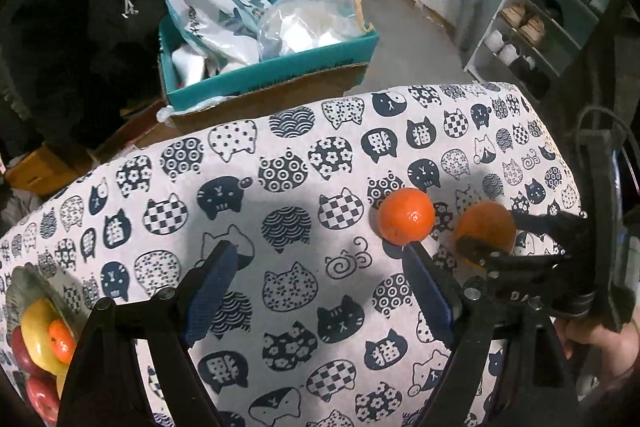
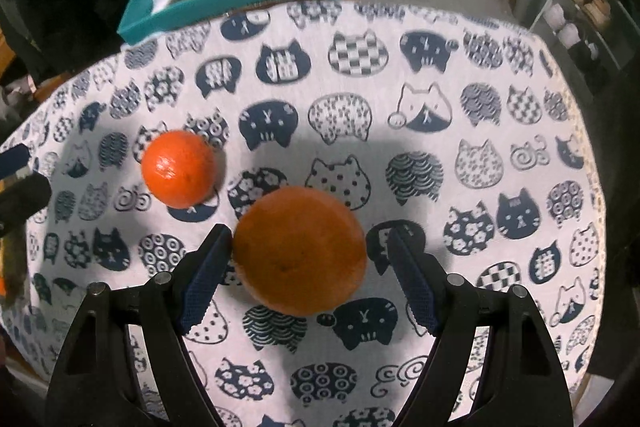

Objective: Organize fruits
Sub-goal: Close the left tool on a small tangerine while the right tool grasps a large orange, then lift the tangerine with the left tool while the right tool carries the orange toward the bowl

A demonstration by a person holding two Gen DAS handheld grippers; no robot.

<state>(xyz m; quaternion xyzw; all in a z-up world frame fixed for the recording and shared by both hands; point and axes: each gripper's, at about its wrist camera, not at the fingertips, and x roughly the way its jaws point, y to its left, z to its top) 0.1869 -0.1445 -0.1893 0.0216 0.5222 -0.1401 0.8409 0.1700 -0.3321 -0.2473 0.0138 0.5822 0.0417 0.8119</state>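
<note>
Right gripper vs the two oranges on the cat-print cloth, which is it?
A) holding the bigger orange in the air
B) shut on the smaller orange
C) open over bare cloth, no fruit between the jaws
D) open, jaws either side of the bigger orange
D: in the right wrist view the right gripper stands open with the bigger orange between its jaws on the cloth, a gap at the right jaw; the smaller orange lies apart.

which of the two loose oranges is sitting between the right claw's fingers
The larger, duller orange, between the open right claw. The smaller glossy orange lies apart, up-left on the cat-print cloth.
</note>
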